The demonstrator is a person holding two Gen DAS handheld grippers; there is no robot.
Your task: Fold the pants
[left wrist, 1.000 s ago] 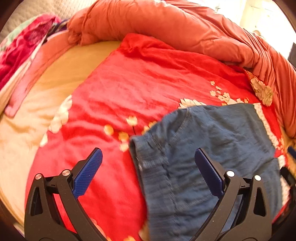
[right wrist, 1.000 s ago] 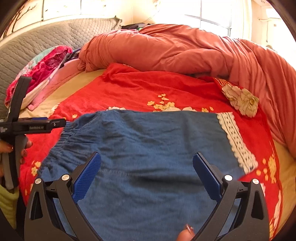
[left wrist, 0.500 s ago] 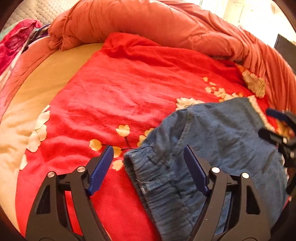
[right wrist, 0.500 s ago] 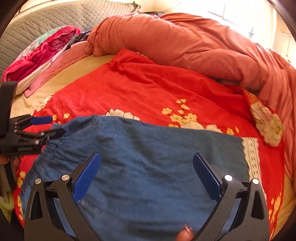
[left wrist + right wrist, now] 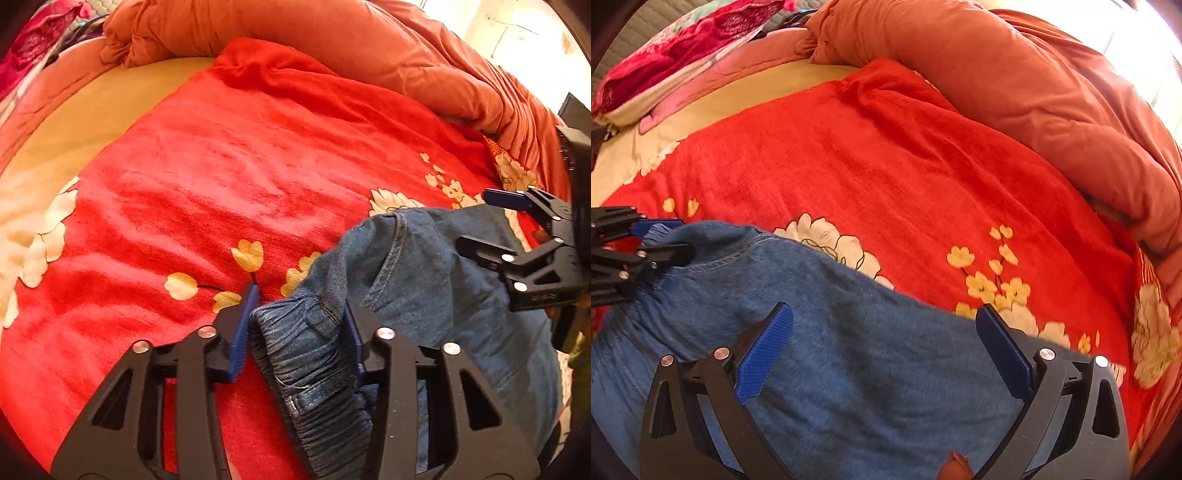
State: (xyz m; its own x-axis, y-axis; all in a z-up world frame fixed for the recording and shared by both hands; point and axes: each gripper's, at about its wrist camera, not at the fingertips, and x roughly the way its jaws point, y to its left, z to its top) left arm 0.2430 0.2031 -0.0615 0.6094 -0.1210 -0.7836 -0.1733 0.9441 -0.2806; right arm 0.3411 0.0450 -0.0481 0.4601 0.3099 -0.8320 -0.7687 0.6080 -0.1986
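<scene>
Blue denim pants (image 5: 443,295) lie on a red flowered blanket (image 5: 240,166), also seen in the right wrist view (image 5: 849,369). My left gripper (image 5: 299,321) is closed around the gathered elastic waistband (image 5: 306,350), its blue pads pressing the bunched fabric from both sides. It shows in the right wrist view (image 5: 642,251) at the waistband corner. My right gripper (image 5: 882,332) is open, its fingers spread wide over the flat denim, nothing between the pads. It also shows in the left wrist view (image 5: 517,229), over the far side of the pants.
A rumpled orange duvet (image 5: 1015,92) is piled along the back and right of the bed. A pink and red pillow (image 5: 683,48) lies at the back left on a cream sheet (image 5: 92,122). A lace trim edge (image 5: 517,225) shows beside the pants.
My left gripper has moved onto the waistband and closed on it. My right gripper has moved lower over the pants and stays open.
</scene>
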